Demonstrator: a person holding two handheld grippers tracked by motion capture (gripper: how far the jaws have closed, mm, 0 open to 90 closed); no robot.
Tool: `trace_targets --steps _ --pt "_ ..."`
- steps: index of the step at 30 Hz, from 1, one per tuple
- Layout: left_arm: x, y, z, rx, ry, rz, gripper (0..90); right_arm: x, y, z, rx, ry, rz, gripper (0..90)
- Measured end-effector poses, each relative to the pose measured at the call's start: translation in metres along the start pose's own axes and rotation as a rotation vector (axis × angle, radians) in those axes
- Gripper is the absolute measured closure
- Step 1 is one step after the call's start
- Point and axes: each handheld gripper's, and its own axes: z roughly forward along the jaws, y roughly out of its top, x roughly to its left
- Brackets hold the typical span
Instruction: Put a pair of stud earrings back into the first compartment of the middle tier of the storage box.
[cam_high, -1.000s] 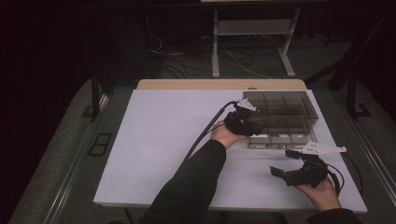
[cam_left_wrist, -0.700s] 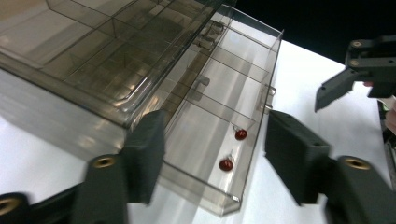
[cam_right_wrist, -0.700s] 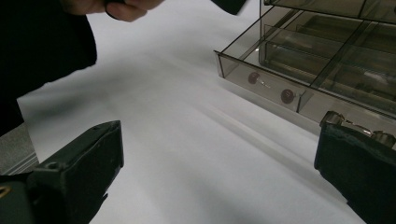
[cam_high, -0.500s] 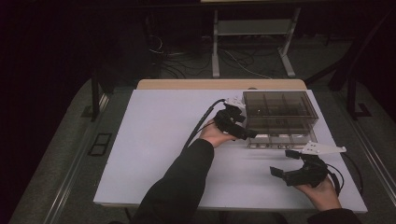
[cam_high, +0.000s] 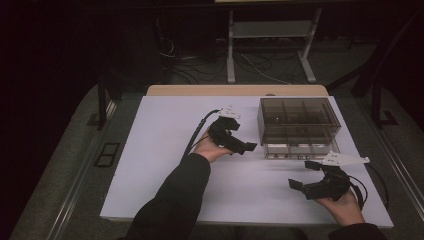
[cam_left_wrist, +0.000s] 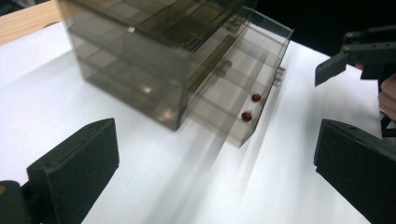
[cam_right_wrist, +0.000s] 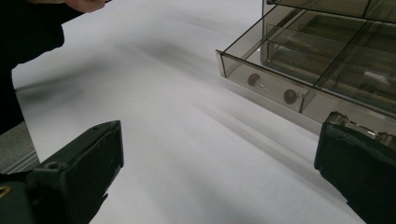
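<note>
drawer box: a smoky clear-plastic organiser (cam_high: 299, 120) stands on the white tabletop (cam_high: 165, 165), toward the far right corner, its long side running along the far edge.
open drawer: the bottom drawer (cam_high: 301, 149) is pulled out toward the near edge, its front (cam_right_wrist: 264, 86) facing the person; its long axis runs left to right across the tabletop.
beads: two small dark-red beads (cam_left_wrist: 251, 107) lie inside the drawer just behind its front wall, in the end nearer the left edge, close together but not touching.
left gripper: the left gripper (cam_high: 239, 144) sits to the left of the box, level with the drawer front and near it but not touching. Its jaws have just been opening and now stand wide apart with nothing between them; in the left gripper view the drawer corner lies ahead, between the two pads.
right gripper: the right gripper (cam_high: 306, 176) rests by the near right corner of the tabletop, jaws spread, empty, pointing up and left at the drawer front.
which is nearer: the left gripper, just beside the drawer's bead end; the right one stands farther off, on the near side.
likely next move: judged from this, pushing the drawer shut means a shove toward the far edge, square to its front; the right gripper is better lined up for that.
</note>
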Motion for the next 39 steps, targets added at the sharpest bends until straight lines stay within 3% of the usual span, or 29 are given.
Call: trace_targets --steps 21,34,39 --pt "0.001 -0.056 -0.070 -0.106 0.118 -0.048 0.0 0.001 0.000 0.001 0.002 0.002 -0.005 0.7" --pt "-0.005 -0.107 -0.107 -0.159 0.207 -0.093 0.0 0.001 -0.001 0.003 0.015 0.006 -0.003 0.7" --pt "-0.010 -0.126 -0.118 -0.156 0.230 -0.098 0.0 0.002 -0.001 0.003 0.019 0.008 0.000 0.7"
